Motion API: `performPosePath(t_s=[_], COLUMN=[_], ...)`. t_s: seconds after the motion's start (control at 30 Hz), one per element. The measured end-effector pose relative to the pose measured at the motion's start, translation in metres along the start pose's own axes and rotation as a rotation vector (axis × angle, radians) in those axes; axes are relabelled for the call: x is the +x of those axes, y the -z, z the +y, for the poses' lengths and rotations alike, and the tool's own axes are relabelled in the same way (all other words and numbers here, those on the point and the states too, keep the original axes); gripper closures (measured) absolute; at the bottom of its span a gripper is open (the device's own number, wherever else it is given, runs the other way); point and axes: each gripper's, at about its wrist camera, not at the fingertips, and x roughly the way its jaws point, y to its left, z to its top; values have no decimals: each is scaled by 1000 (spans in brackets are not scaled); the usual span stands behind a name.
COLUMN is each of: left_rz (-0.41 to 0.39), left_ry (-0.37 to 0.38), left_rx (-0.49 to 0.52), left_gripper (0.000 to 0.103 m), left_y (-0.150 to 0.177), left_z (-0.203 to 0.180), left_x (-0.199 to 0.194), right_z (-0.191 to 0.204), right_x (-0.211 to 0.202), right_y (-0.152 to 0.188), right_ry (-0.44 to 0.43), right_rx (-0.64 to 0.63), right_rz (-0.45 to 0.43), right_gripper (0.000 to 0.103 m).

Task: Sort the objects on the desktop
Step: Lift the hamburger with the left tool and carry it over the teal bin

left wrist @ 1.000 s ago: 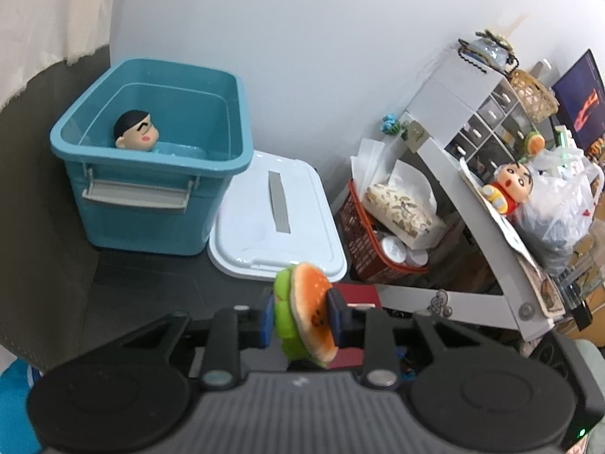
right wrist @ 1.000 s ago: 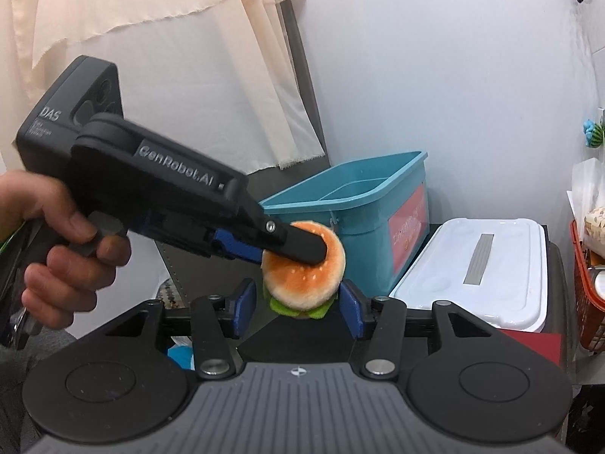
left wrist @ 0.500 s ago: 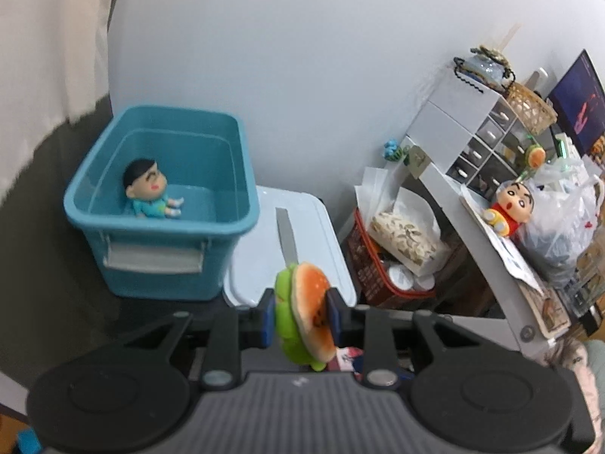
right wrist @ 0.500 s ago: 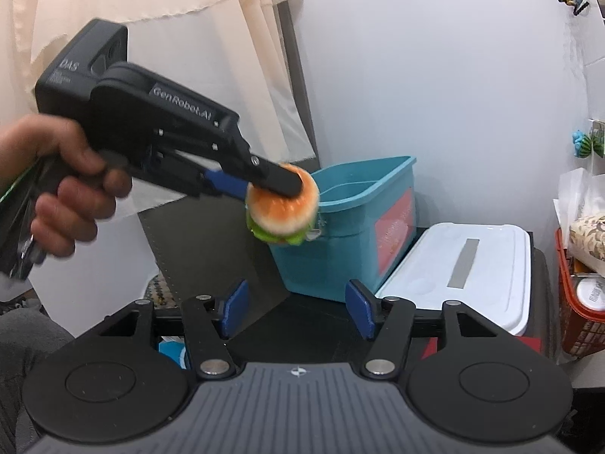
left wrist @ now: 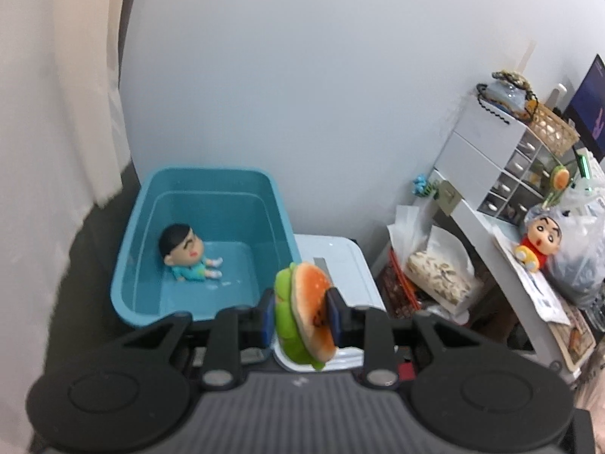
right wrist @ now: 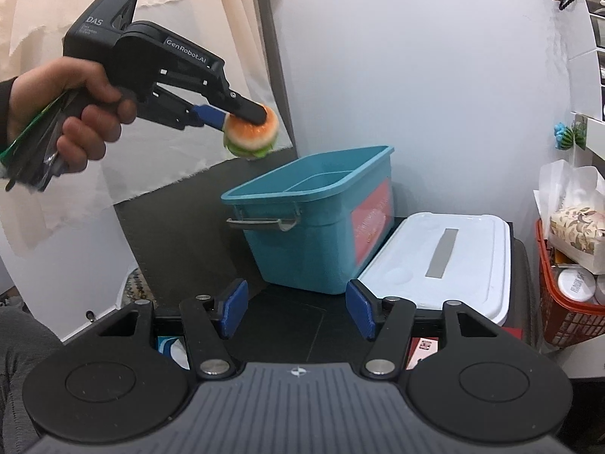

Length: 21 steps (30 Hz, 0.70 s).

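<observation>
The left gripper (left wrist: 301, 316) clamps the toy burger (left wrist: 305, 314) in the air at ten o'clock above the teal bin (right wrist: 314, 223), while the right gripper (right wrist: 297, 308) gapes empty.

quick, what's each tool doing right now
left tool: shut on the burger toy.
right tool: open, nothing between its pads.

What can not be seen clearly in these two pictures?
- Bottom of the blue bin: hidden by its own wall in the right wrist view.
- Desk under the left tool: covered by the tool's body.
- Text on the bin's red label: too blurred.
- Red basket: cut by the right edge.
</observation>
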Motion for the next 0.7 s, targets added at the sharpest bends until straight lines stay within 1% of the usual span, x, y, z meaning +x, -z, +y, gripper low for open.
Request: performPosePath(t_s=[0.17, 0.33, 0.47, 0.7], left_rz=[-2, 1, 6, 15], left_ry=[-21, -13, -23, -28], left_rx=[13, -4, 18, 29], left_gripper=[72, 72, 72, 72], left_y=[-10, -16, -21, -31], left_z=[4, 8, 6, 6], left_x=[8, 18, 27, 45], right_z=[-3, -8, -16, -27], right_x=[0, 2, 9, 18], right_y=[-1, -1, -4, -13], right_ry=[46, 107, 138, 233], right_rx=[8, 22, 51, 89], right_rz=[17, 40, 58, 66], right_gripper=[41, 41, 41, 41])
